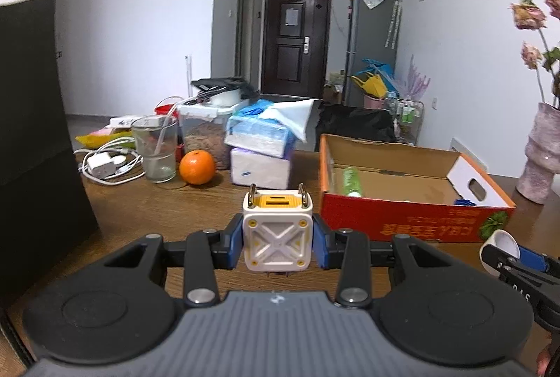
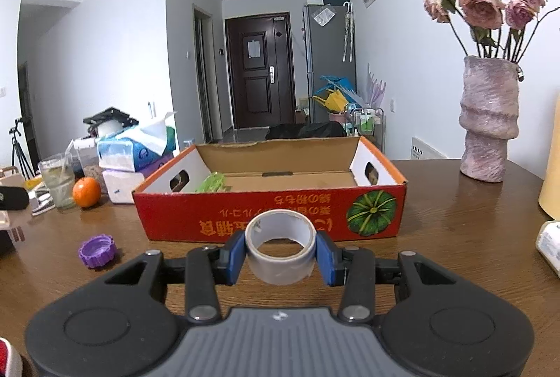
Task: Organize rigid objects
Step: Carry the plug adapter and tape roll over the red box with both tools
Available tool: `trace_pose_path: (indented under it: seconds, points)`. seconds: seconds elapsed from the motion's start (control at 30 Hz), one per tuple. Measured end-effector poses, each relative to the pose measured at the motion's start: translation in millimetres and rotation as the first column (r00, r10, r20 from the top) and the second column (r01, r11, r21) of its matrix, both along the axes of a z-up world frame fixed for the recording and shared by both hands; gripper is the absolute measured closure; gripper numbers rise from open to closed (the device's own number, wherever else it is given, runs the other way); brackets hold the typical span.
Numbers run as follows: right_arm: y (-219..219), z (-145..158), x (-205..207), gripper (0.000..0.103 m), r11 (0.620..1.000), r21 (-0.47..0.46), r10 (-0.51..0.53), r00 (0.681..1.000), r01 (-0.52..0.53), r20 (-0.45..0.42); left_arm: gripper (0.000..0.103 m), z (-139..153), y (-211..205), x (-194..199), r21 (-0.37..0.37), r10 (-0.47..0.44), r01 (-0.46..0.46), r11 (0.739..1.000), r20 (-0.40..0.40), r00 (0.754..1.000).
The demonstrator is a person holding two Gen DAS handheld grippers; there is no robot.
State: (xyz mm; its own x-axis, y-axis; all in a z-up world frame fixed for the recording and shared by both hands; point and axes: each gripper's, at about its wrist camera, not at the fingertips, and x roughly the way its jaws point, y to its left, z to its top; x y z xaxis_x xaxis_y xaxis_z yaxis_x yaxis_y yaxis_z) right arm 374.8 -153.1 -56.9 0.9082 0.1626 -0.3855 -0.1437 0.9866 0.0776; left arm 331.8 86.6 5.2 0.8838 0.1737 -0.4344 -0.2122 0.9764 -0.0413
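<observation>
My left gripper (image 1: 278,242) is shut on a white and yellow cube-shaped plug adapter (image 1: 277,232), held above the wooden table, left of the red cardboard box (image 1: 413,219). My right gripper (image 2: 280,253) is shut on a roll of white tape (image 2: 280,246), held just in front of the same box (image 2: 266,216). The box is open and holds a green bottle (image 1: 351,181), which also shows in the right wrist view (image 2: 211,183). The right gripper with the tape shows at the left view's right edge (image 1: 500,249).
A purple cap (image 2: 97,250) lies on the table left of the box. An orange (image 1: 197,167), a glass (image 1: 156,149), tissue packs (image 1: 260,146) and white cables (image 1: 105,163) crowd the far left. A pink vase (image 2: 488,121) stands at the right.
</observation>
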Motion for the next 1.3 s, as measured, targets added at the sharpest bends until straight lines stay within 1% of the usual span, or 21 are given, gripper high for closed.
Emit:
trace_pose_path:
  seconds: [0.13,0.27,0.6,0.73,0.97,1.1,1.3]
  points:
    - [-10.6,7.4,-5.1,0.061,1.0,0.018,-0.001,1.0,0.001,0.017,0.063,9.2,-22.4,-1.3,0.032,-0.023,0.023,0.999,0.007,1.0]
    - [-20.5,13.4,-6.7,0.061,0.999,0.032,-0.003,0.999,0.002,0.032,0.063,12.9,-42.5,2.7,0.045,-0.054,0.053,0.998,0.005,0.999]
    - [-41.6,19.5,-2.0,0.061,0.999,0.042,-0.001,0.999,-0.001,0.038,0.063,9.6,-83.5,26.7,0.035,-0.1,0.102,0.994,-0.037,0.994]
    - [-49.4,20.2,3.5,0.061,0.999,0.05,-0.002,0.999,0.0,0.035,0.063,10.0,-98.2,38.2,0.04,-0.094,0.095,0.995,-0.044,0.995]
    - [-59.3,21.0,14.6,0.061,0.998,0.066,0.0,1.0,-0.002,0.031,0.063,10.3,-117.6,62.6,0.047,-0.109,0.111,0.993,-0.056,0.992]
    - [-64.4,22.6,24.7,0.061,0.998,0.066,-0.008,1.0,0.006,0.029,0.063,8.8,-125.5,76.2,0.066,-0.104,0.108,0.992,-0.064,0.993]
    - [-67.4,25.1,44.0,0.061,0.998,0.055,-0.002,0.999,0.0,0.032,0.063,8.4,-129.8,97.6,0.055,-0.11,0.114,0.992,-0.072,0.991]
